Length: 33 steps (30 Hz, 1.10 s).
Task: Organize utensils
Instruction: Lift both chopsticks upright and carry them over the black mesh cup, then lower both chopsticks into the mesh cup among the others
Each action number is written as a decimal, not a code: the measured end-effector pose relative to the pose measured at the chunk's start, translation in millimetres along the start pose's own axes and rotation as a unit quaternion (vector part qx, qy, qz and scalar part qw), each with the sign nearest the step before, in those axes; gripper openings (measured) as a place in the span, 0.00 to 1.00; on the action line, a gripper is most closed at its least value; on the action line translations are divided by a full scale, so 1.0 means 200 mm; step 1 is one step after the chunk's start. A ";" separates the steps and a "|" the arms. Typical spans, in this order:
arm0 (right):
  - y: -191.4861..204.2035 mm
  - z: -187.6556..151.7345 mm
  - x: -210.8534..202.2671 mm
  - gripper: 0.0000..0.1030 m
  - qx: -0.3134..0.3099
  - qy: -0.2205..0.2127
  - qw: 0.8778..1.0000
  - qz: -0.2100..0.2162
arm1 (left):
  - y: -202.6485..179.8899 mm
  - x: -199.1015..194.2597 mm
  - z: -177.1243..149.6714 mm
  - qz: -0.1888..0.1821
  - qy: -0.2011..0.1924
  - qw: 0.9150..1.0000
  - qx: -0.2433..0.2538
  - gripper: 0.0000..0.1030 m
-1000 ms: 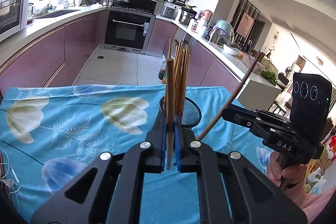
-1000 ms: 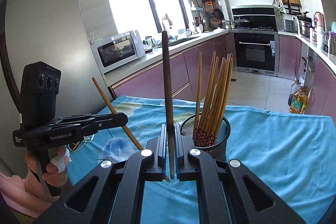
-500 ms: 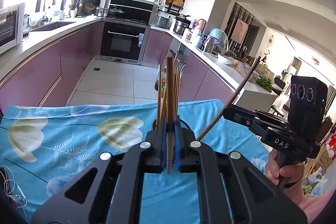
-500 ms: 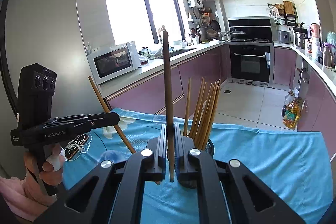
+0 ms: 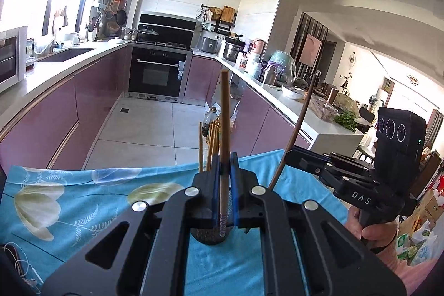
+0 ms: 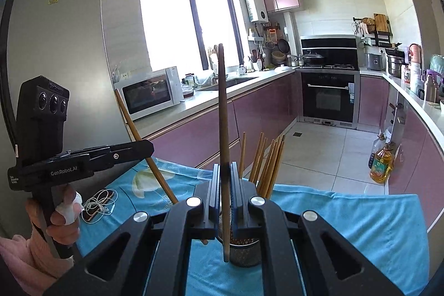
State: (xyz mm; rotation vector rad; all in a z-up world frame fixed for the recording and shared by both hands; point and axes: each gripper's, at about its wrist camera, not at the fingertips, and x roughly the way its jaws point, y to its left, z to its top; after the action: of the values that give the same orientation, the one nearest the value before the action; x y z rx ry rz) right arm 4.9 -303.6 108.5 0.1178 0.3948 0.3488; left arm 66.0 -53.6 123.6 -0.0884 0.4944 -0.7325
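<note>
My left gripper (image 5: pixel 224 167) is shut on a pale wooden chopstick (image 5: pixel 224 118) that stands upright, patterned end down. Behind its jaws stands the black mesh holder (image 5: pixel 209 236) with several chopsticks (image 5: pixel 211 139) in it. My right gripper (image 6: pixel 224 174) is shut on a darker brown chopstick (image 6: pixel 222 107), also upright, its lower end hanging over the mesh holder (image 6: pixel 245 254). Several chopsticks (image 6: pixel 266 160) lean in that holder. Each view shows the other gripper from the side: the right gripper (image 5: pixel 294 154) with its dark chopstick (image 5: pixel 304 118), the left gripper (image 6: pixel 145 147) with its pale chopstick (image 6: pixel 130 121).
A blue floral tablecloth (image 5: pixel 69 201) covers the table, whose far edge drops to the tiled kitchen floor. A phone with white earphones (image 6: pixel 97 205) lies near the left hand. An oil bottle (image 6: pixel 380 165) stands on the floor, and purple cabinets line both sides.
Both grippers have risen, each still holding its chopstick. The mesh holder has dropped lower in both views and now sits largely behind the jaws.
</note>
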 end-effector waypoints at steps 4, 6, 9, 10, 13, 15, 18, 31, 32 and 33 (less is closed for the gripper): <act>-0.01 0.02 0.02 0.05 -0.001 -0.004 1.000 -0.003 | -0.02 0.01 0.04 0.001 -0.005 1.000 0.004 0.07; -0.01 0.02 0.03 0.05 -0.001 -0.005 1.000 -0.004 | -0.02 0.02 0.05 0.003 -0.007 1.000 0.005 0.07; -0.03 0.03 0.05 0.05 0.002 -0.004 1.000 -0.006 | -0.03 0.05 0.08 0.003 -0.008 1.000 0.004 0.07; -0.03 0.03 0.07 0.05 0.002 -0.003 1.000 -0.008 | -0.03 0.05 0.08 0.004 -0.008 1.000 0.004 0.07; -0.04 0.03 0.10 0.05 0.004 0.001 1.000 -0.012 | -0.04 0.08 0.09 0.009 -0.006 1.000 0.008 0.07; -0.06 0.03 0.11 0.05 0.007 0.005 1.000 -0.013 | -0.05 0.10 0.08 0.014 -0.003 1.000 0.010 0.07; -0.06 0.01 0.13 0.05 0.011 0.010 1.000 -0.013 | -0.04 0.14 0.07 0.017 0.005 1.000 0.010 0.07; -0.10 0.00 0.18 0.05 0.022 0.024 0.999 -0.015 | 0.02 0.29 0.04 0.029 0.033 0.999 0.003 0.07; -0.10 0.00 0.19 0.05 0.023 0.025 0.999 -0.015 | 0.03 0.30 0.04 0.029 0.034 0.999 0.002 0.07; -0.10 -0.01 0.19 0.05 0.023 0.025 0.999 -0.015 | 0.03 0.30 0.03 0.029 0.035 0.999 0.002 0.07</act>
State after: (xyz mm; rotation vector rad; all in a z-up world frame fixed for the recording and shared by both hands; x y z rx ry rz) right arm 43.3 -309.0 90.3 0.1484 0.4542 0.3130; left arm 112.0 -89.1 103.5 -0.0442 0.5599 -0.6813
